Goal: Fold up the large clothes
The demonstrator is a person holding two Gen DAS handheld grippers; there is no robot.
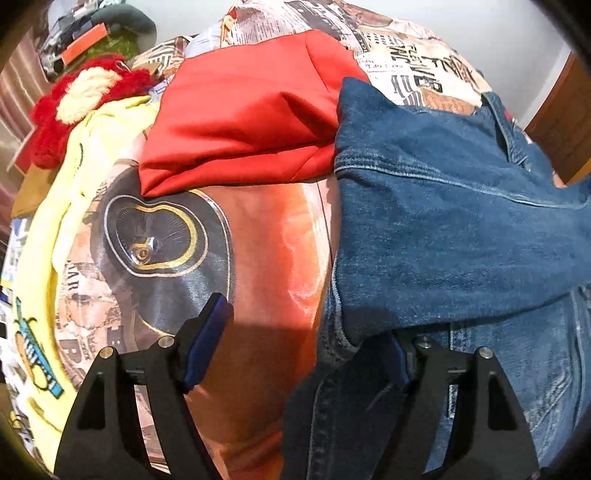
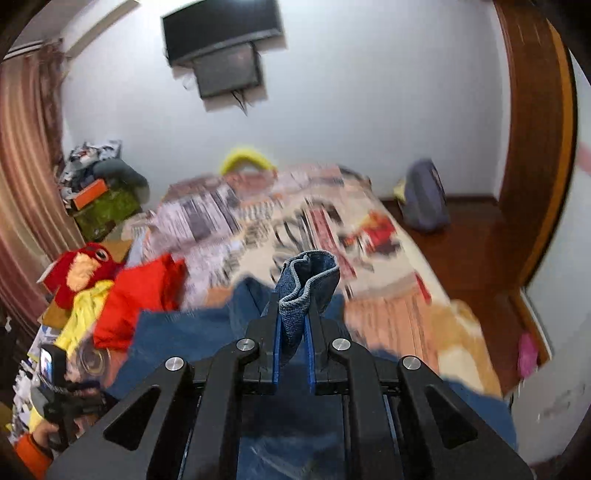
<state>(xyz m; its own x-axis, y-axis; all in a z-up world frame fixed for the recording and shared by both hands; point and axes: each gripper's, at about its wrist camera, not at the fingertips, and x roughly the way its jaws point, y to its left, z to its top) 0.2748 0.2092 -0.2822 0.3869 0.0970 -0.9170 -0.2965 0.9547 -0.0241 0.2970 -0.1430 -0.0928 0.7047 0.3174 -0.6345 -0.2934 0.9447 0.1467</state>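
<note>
The right tongs [image 2: 293, 332] are raised above the bed [image 2: 388, 266], clamped on a bunched denim cuff [image 2: 308, 280] of the denim jacket [image 1: 443, 229]. The left tongs [image 1: 306, 350] sit low over the jacket's edge, spread wide, gripping nothing. A red garment [image 1: 240, 118] lies just beside it.

The walls [image 2: 351, 110] were plain white. A dark television [image 2: 221, 29] hung high on the far wall, a smaller screen [image 2: 229, 74] mounted just below it. A striped brown curtain [image 2: 26, 166] covered the left side. The floor [image 2: 472, 236] was polished reddish wood, with a wooden door frame [image 2: 535, 147] at right. A bed [image 2: 369, 236] with a newspaper-print cover filled the centre.
</note>
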